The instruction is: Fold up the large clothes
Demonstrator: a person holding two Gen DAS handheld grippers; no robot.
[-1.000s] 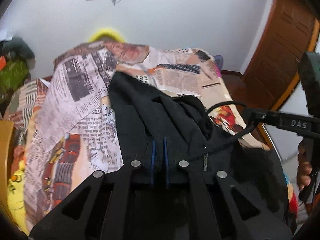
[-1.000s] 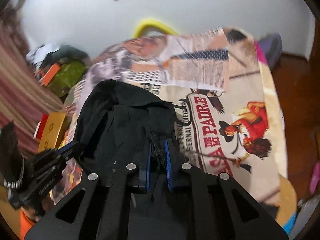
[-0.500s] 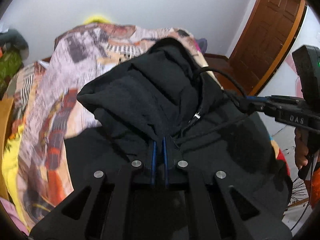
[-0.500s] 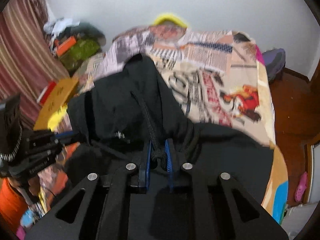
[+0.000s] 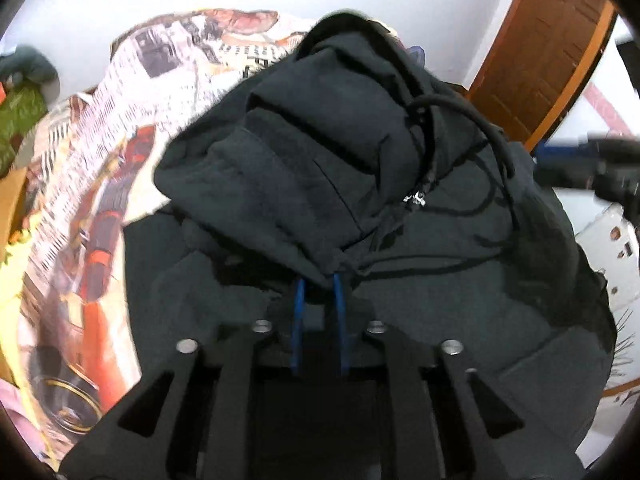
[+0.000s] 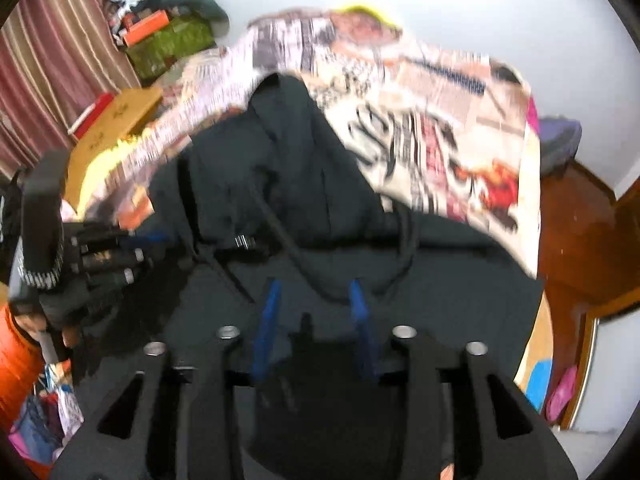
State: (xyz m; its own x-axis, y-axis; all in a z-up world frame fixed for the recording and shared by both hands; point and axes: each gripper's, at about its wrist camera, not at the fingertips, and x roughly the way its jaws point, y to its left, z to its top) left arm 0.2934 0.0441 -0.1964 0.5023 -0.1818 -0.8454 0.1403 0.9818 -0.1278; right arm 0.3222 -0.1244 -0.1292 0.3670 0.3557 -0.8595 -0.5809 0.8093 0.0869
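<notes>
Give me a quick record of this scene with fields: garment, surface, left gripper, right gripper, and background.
garment: black hoodie, bunched, hood folded over the body, drawcord loose on top
surface: bed with a newspaper-print sheet
left gripper: left gripper jaws opening, hood fabric between the blue pads
right gripper: right gripper jaws opening, pads apart above the hoodie, pressing on nothing
background: wooden door, striped curtain, yellow box
</notes>
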